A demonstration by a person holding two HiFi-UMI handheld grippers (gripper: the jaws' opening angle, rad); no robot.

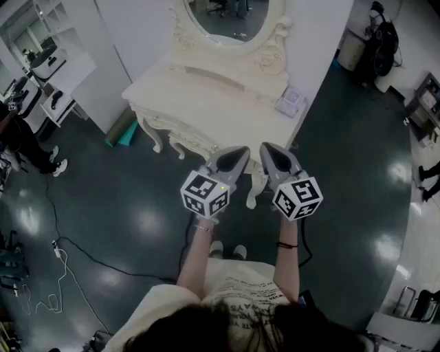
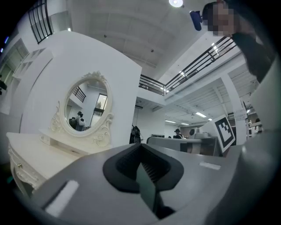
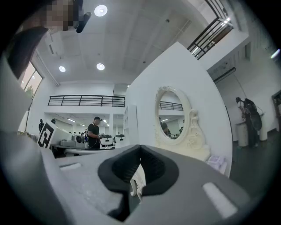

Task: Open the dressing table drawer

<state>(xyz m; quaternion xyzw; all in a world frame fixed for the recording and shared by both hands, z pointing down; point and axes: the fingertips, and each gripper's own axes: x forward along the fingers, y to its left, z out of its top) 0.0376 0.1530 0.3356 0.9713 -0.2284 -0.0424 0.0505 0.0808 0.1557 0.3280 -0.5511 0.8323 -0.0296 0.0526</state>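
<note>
The cream dressing table (image 1: 206, 103) with its oval mirror (image 1: 223, 17) stands against a white partition. Its carved front edge (image 1: 185, 141) faces me; no drawer front shows clearly. My left gripper (image 1: 240, 154) and right gripper (image 1: 268, 151) are held side by side, level, just before the table's front right corner, touching nothing. In the left gripper view the left gripper (image 2: 140, 147) has its jaws together and empty, with the table (image 2: 30, 151) off to the left. The right gripper (image 3: 139, 148) is shut too, with a carved table leg (image 3: 137, 178) showing past its jaws.
A small pale packet (image 1: 290, 102) lies on the table's right end. A teal roll (image 1: 122, 130) leans by the table's left side. Cables (image 1: 69, 254) trail over the dark floor on the left. People stand at the left (image 1: 20, 137) and the far right (image 1: 381, 41).
</note>
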